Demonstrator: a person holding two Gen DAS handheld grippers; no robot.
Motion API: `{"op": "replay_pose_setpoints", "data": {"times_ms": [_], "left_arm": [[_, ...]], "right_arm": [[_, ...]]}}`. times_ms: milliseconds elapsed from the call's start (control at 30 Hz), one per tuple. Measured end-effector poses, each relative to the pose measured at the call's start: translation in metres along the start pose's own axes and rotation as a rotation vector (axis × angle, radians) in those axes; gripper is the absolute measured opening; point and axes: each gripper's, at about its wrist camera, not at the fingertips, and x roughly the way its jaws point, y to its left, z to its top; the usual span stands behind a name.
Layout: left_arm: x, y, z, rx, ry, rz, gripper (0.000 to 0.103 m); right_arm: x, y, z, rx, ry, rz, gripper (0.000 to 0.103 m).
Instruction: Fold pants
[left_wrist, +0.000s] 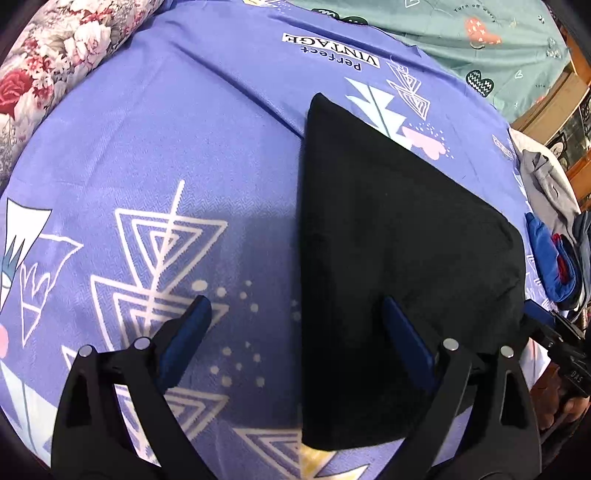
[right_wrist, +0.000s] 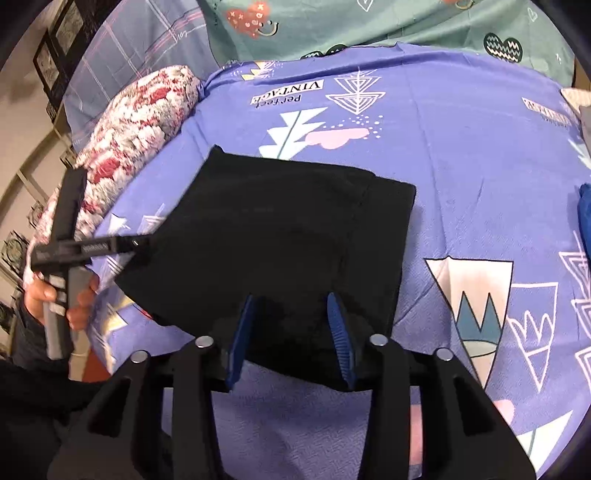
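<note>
Pants (left_wrist: 388, 240): folded black, on purple sheet (left_wrist: 166, 155).
Surroundings: floral bolster (left_wrist: 55, 55); clothes pile (left_wrist: 554, 229).
Left gripper (left_wrist: 295, 325): spread wide, empty.
Right gripper (right_wrist: 291, 332): parted, straddling pants edge.

- Purple printed bedsheet (left_wrist: 155, 155) with white geometric tree motifs: label "perfect VINTAGE" (left_wrist: 332, 55), seen upside down; "VINTAGE" in white letters on a black bar, "perfect" in black script. The same label shows in the right wrist view (right_wrist: 288, 92).
- Same bedsheet, right edge: a second black-bar label (right_wrist: 546, 108), too blurred to read.
- Green patterned fabric (left_wrist: 443, 40) with hearts: small curved lettering, partly legible as "Turn".
- Black claw housing (left_wrist: 570, 369) at the right margin: letters "DAS".
</note>
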Motion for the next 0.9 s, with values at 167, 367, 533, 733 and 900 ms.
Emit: {"op": "replay_pose_setpoints", "data": {"times_ms": [167,367,533,733,900], "left_arm": [[-0.005,0.000,-0.004,-0.001,0.002,-0.008,0.095],[-0.005,-0.002,-0.007,-0.004,0.002,-0.010,0.095],[-0.007,-0.003,-0.007,-0.008,0.008,-0.011,0.095],[-0.009,-0.004,-0.009,-0.005,0.010,-0.020,0.095],[-0.009,-0.007,-0.012,-0.004,0.014,-0.015,0.095]], "right_arm": [[-0.007,0.006,-0.003,-0.019,-0.002,0.011,0.045],[-0.001,0.008,-0.006,-0.030,0.022,0.005,0.050],[-0.016,0.009,-0.002,-0.012,-0.031,0.046,0.050],[0.000,0.017,-0.010,-0.051,0.043,0.043,0.050],[-0.007,0.014,-0.010,-0.031,0.024,0.069,0.051]]}}
